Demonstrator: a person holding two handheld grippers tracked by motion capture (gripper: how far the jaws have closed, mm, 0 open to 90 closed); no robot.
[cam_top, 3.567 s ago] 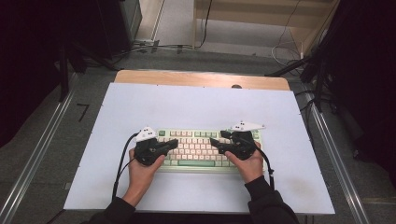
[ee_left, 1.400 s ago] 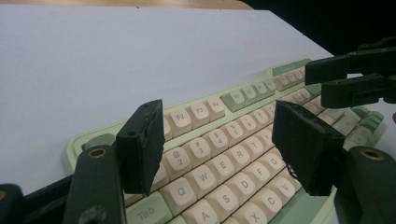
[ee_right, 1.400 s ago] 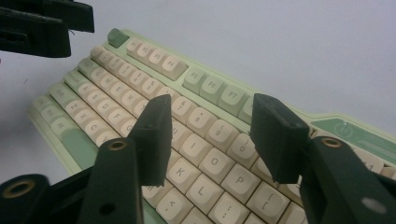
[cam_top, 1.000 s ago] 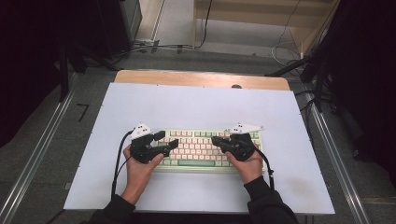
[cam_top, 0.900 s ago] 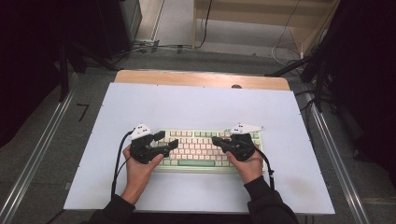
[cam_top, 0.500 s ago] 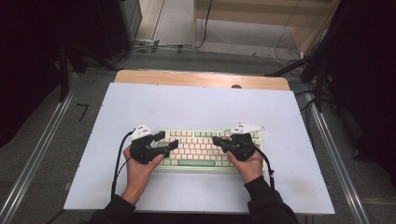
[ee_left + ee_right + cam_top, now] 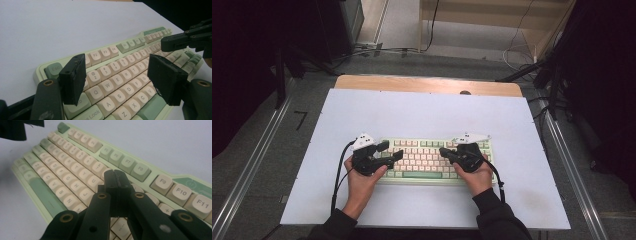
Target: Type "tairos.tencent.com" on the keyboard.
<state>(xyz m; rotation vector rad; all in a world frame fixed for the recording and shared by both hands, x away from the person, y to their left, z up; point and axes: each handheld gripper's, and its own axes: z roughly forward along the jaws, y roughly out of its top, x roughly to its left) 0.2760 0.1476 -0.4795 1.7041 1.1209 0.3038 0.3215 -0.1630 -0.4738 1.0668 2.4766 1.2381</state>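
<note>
A pale green keyboard with cream keys lies on the white table top, near its front edge. My left gripper is over the keyboard's left end, open, with nothing between its black pads. In the left gripper view the keyboard runs away under the left gripper. My right gripper is shut over the right half, pointing left. In the right gripper view the right gripper has its tips pressed together just above the upper letter rows of the keyboard. I cannot tell whether they touch a key.
The white table top has a wooden strip along its far edge. Metal rails run along both sides. Cables lie on the floor beyond. Each gripper's cable trails back along the forearm.
Since the earliest frame my left hand has shifted slightly left and its jaws now stand apart. Over the last second neither hand has moved.
</note>
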